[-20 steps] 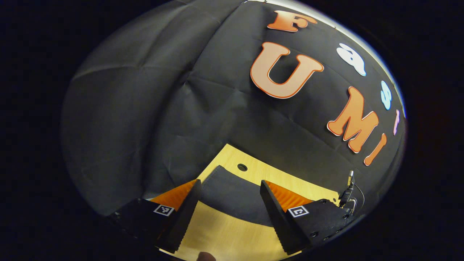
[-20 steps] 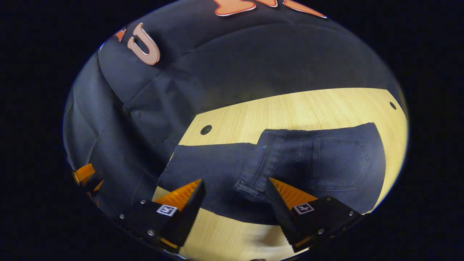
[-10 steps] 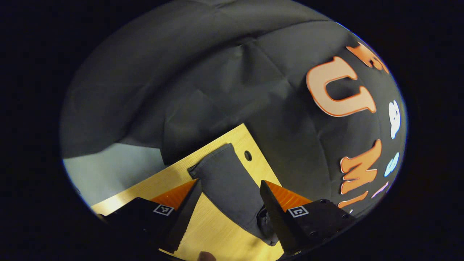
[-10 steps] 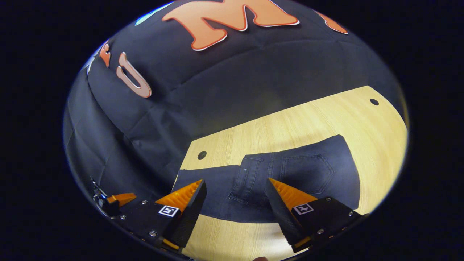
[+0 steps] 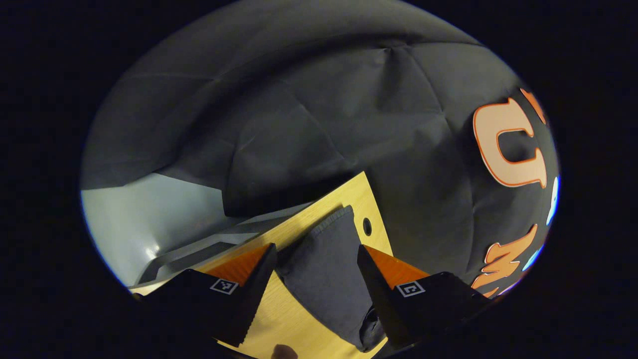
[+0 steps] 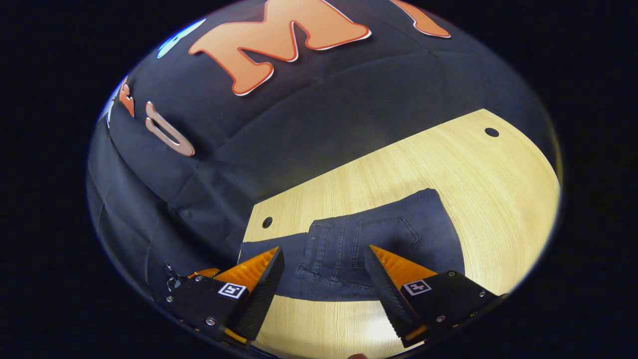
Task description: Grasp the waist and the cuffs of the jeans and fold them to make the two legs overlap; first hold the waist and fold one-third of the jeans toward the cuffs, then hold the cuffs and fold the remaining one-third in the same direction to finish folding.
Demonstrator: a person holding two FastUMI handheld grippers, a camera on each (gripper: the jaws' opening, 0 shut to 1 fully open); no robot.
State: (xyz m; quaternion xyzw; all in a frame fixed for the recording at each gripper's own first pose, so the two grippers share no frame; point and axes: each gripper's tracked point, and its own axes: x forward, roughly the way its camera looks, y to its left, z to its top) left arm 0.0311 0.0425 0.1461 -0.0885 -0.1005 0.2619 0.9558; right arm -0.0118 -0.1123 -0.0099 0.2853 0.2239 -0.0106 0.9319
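Observation:
Dark blue jeans [image 6: 398, 234] lie on the wooden table [image 6: 448, 164], the waist part folded over the legs with a back pocket [image 6: 384, 232] facing up and the waistband [image 6: 319, 244] toward the left. My right gripper [image 6: 324, 249] hangs open above the near edge of that folded part, nothing between its fingers. In the left gripper view the leg end of the jeans [image 5: 329, 269] runs away from me to the cuffs [image 5: 341, 215] near the table's corner. My left gripper [image 5: 315, 248] stands open over this leg, fingers either side of it.
The table [image 5: 279, 319] ends just beyond the cuffs, with a round hole [image 5: 367, 226] by the corner and grey floor [image 5: 149, 219] below. Two more holes [image 6: 267, 222] [image 6: 491, 132] mark the table's far edge. Black cloth wall stands close behind.
The left gripper view has swung left, bringing the cuffs and the floor into sight. My right gripper has drawn back from the jeans, which look smaller. Both grippers stayed open.

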